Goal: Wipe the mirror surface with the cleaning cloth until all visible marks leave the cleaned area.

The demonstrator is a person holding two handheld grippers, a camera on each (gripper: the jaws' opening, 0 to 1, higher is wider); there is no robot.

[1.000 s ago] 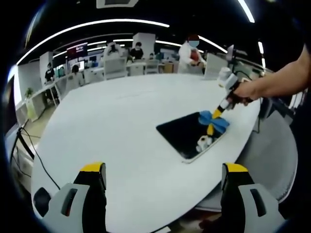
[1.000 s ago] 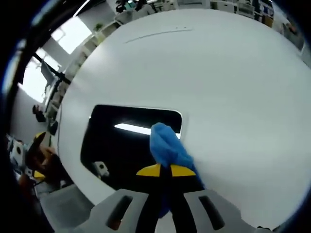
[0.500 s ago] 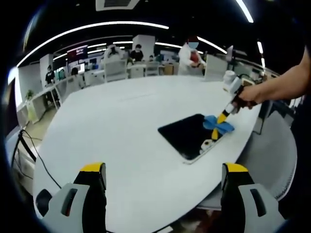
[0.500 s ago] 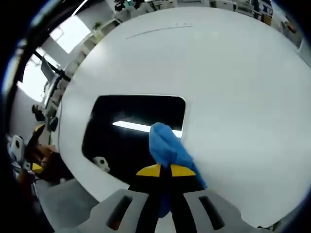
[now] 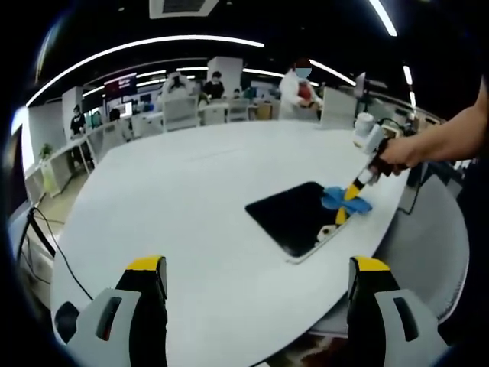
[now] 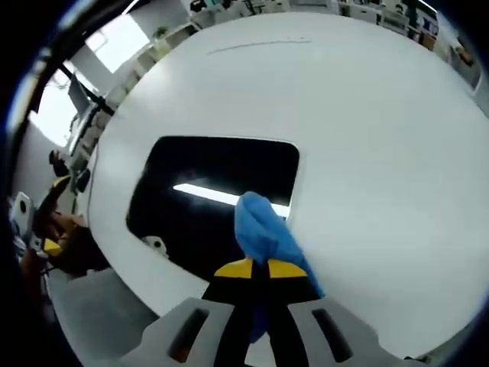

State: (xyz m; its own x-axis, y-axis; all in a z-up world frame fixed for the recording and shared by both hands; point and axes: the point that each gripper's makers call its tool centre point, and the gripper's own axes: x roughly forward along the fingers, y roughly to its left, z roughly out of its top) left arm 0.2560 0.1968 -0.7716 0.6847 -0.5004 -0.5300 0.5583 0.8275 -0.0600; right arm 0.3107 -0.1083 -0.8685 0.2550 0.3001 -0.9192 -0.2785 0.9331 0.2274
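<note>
Table: a large white oval table (image 5: 176, 199) carries the mirror near its right-hand edge in the left gripper view; office desks and seated or standing people lie beyond its far side.
Mirror: a dark rectangular mirror (image 6: 206, 191) with rounded corners and a pale rim lies flat on the table (image 6: 367, 153); its glass reflects a bright ceiling light strip. In the left gripper view the mirror (image 5: 294, 218) sits between the table's middle and its right edge.
Cleaning cloth: a blue cleaning cloth (image 6: 263, 233) is bunched and pressed against the mirror close to its right edge; the same cloth (image 5: 345, 201) shows at the mirror's far right corner.
Right gripper: the right gripper (image 6: 260, 269) has its yellow-tipped jaws pressed together, pinching the cloth. From the left gripper view it (image 5: 359, 183) slants down to the cloth, held by a hand (image 5: 397, 153).
Left gripper: the left gripper (image 5: 258, 275) has its jaws spread wide apart, holding nothing, above the table's near edge and well apart from the mirror.
</note>
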